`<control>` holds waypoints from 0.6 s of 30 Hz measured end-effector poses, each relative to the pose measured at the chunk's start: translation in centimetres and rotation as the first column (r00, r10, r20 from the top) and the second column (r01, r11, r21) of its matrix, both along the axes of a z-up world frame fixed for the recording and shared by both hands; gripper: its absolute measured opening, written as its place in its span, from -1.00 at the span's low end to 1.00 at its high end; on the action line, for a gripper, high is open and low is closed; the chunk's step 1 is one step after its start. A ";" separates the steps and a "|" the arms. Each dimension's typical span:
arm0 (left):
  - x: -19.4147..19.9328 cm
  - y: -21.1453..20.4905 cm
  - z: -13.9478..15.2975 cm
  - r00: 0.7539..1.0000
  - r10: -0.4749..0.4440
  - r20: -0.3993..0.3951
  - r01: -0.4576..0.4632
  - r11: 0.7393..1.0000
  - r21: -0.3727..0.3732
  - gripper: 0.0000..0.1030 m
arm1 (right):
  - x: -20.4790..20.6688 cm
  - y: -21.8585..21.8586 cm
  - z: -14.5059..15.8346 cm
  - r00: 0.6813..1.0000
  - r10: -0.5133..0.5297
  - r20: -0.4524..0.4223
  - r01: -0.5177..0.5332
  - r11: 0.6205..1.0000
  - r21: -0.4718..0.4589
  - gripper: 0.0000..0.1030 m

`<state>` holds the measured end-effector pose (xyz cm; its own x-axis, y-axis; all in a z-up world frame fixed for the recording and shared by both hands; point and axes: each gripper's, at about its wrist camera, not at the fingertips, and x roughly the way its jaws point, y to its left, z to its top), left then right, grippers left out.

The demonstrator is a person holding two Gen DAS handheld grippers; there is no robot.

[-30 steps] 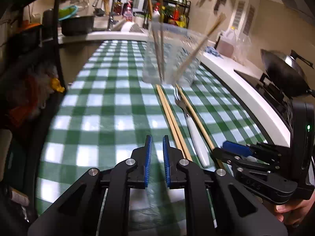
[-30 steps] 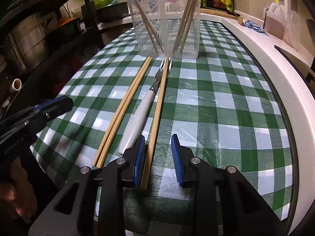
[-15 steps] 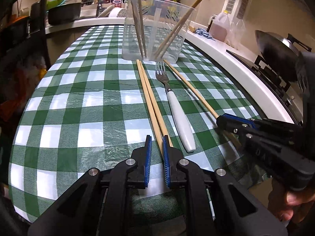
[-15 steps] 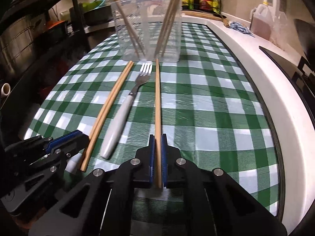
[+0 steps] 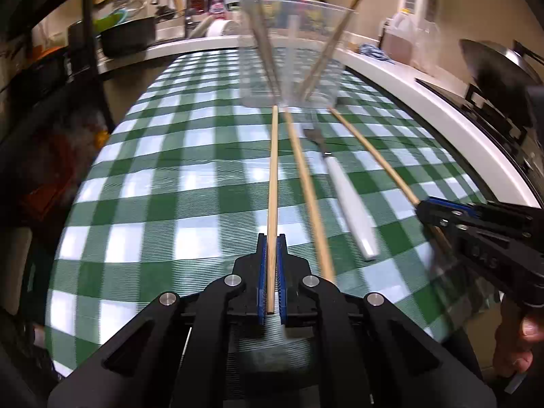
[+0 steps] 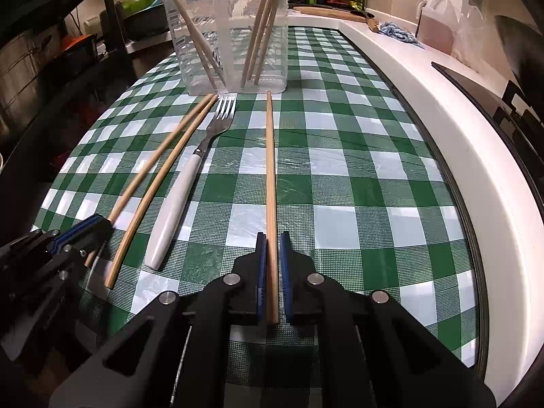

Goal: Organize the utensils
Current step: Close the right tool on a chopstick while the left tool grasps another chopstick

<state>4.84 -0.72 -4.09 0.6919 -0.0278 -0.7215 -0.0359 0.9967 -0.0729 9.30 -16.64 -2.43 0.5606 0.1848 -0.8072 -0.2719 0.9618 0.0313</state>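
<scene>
Left gripper (image 5: pixel 271 248): jaws are clamped on the butt end of a chopstick (image 5: pixel 273 183).
Held chopstick, left: its long axis runs straight ahead from the jaws, tip pointed at the tub (image 5: pixel 292 51).
Right gripper (image 6: pixel 272 251): jaws are opening slightly, with a second chopstick (image 6: pixel 270 170) between them, the pads close against its butt end.
Second chopstick: it lies along the jaw line, tip just short of the tub.
Loose chopstick (image 5: pixel 306 183): it lies just right of the left jaws, roughly parallel.
Fork (image 6: pixel 190 176): it lies left of the right jaws, tines toward the tub, white handle nearest.
Tub: clear, upright, ahead of both jaws; several chopsticks are leaned inside.
Surface: a green-and-white checked cloth (image 6: pixel 357 176) is spread flat.
Room: a kitchen; a white counter (image 6: pixel 476 156) is seen to the right, bottles behind.
</scene>
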 end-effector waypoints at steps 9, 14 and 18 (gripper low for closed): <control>0.2 -0.1 -0.2 1.000 -0.014 0.018 0.014 1.000 0.011 -0.88 | -0.3 0.3 -0.1 1.000 0.009 0.024 -0.009 1.000 -0.022 -0.87; 0.1 0.6 0.0 1.000 0.016 0.021 -0.016 1.000 0.005 -0.89 | -0.3 0.1 -0.1 1.000 -0.001 0.022 0.001 1.000 -0.002 -0.88; 0.1 0.9 -0.1 1.000 0.020 0.014 -0.020 1.000 -0.001 -0.89 | -0.3 0.2 -0.1 1.000 -0.002 0.025 0.002 1.000 -0.013 -0.87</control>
<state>4.94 0.23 -4.23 0.7027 -0.0143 -0.7114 -0.0551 0.9957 -0.0745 9.04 -16.45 -2.50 0.5807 0.1732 -0.7955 -0.2704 0.9627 0.0122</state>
